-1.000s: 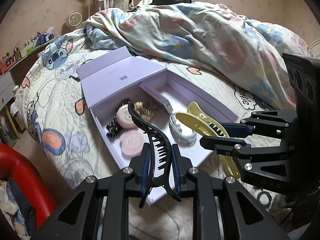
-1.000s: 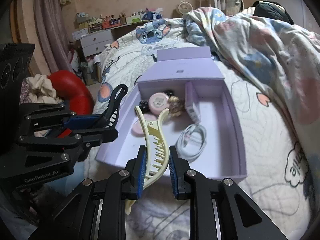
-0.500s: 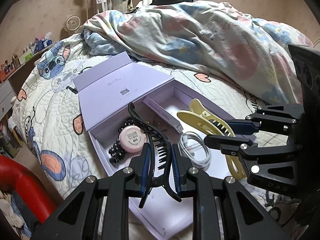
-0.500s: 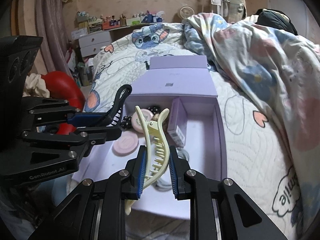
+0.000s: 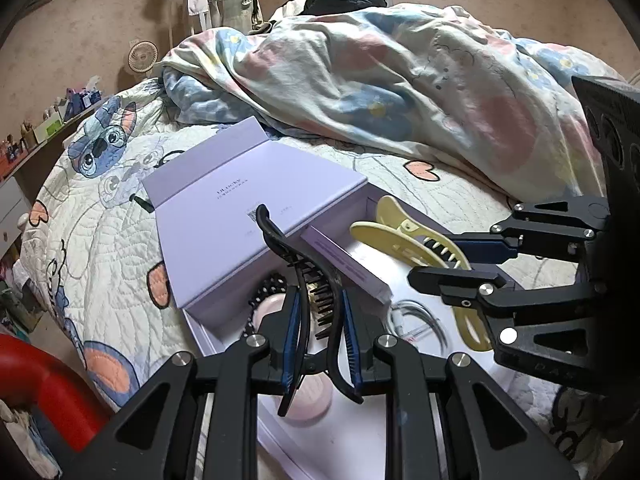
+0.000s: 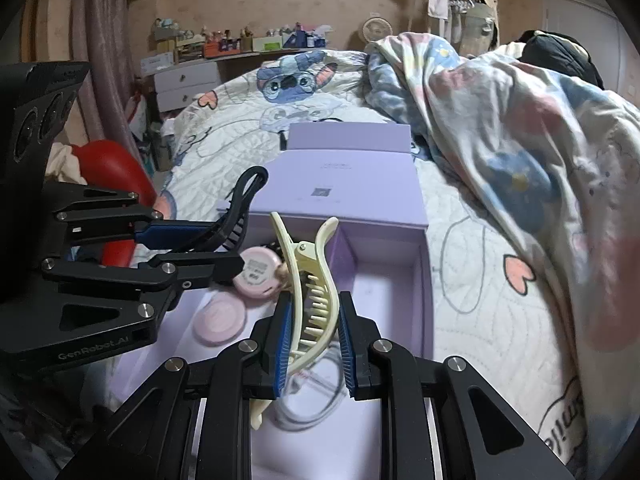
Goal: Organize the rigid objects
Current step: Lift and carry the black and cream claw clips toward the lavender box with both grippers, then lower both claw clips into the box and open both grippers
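Observation:
My left gripper (image 5: 320, 344) is shut on a black hair claw clip (image 5: 298, 264) and holds it over the near left part of an open lilac box (image 5: 224, 320). My right gripper (image 6: 312, 344) is shut on a pale yellow claw clip (image 6: 310, 276), also above the box (image 6: 424, 304). In the left wrist view the yellow clip (image 5: 404, 236) and right gripper (image 5: 472, 268) show at right. In the right wrist view the black clip (image 6: 240, 204) and left gripper (image 6: 188, 248) show at left. Two pink round compacts (image 6: 258, 272), a coiled white cable (image 6: 312, 400) and a small lilac carton (image 5: 344, 264) lie inside.
The box lid (image 5: 240, 216) lies open behind the box on a cartoon-print quilt (image 5: 92, 216). A rumpled floral duvet (image 5: 400, 88) fills the far and right side. A red object (image 5: 36, 392) stands off the bed at left. A dresser (image 6: 184, 84) stands beyond.
Both grippers have moved forward and lower over the box, each still holding its clip. The box and lid look closer and larger.

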Demonstrator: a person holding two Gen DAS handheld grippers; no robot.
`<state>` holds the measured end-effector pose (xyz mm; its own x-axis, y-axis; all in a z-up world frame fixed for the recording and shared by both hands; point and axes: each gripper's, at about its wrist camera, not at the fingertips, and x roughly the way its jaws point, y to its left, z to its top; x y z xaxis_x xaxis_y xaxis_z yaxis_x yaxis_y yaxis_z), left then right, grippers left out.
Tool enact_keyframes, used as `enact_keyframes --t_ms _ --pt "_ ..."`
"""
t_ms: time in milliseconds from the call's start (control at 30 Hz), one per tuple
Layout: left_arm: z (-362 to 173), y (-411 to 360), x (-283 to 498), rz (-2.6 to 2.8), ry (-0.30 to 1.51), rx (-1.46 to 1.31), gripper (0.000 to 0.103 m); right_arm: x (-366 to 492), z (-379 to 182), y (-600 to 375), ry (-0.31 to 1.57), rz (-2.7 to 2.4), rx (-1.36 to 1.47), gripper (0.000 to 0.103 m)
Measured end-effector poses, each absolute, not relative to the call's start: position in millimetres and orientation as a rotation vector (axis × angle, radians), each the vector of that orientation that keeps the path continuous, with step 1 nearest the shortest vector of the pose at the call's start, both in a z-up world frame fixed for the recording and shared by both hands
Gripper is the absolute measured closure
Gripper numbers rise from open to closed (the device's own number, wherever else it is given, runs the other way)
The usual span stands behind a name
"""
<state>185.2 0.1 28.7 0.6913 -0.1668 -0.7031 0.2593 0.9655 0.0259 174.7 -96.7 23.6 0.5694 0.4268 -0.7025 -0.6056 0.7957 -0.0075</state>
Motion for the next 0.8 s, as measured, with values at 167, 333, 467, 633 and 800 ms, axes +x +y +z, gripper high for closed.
enact_keyframes --t_ms 167,333,467,633,800 --pt "26.8 5.4 195.0 -0.224 0.772 0.120 0.083 186.3 22.2 -93.2 0.766 0.589 -0.275 0.082" --pt "21.1 13.6 202.2 -0.233 0.800 0.082 0.083 192.5 21.4 -87.3 0.768 0.581 -0.295 0.082" --pt "18.7 20.1 206.6 -0.213 0.802 0.072 0.083 197.3 20.2 -81.6 0.772 0.580 -0.307 0.082" --pt "12.0 26.7 213.8 -0.194 0.817 0.060 0.083 204.3 16.8 -75.3 0.785 0.582 -0.305 0.082" --pt "3.5 30.7 219.3 -0.189 0.839 0.050 0.083 211.7 10.3 -68.3 0.798 0.572 -0.318 0.082"
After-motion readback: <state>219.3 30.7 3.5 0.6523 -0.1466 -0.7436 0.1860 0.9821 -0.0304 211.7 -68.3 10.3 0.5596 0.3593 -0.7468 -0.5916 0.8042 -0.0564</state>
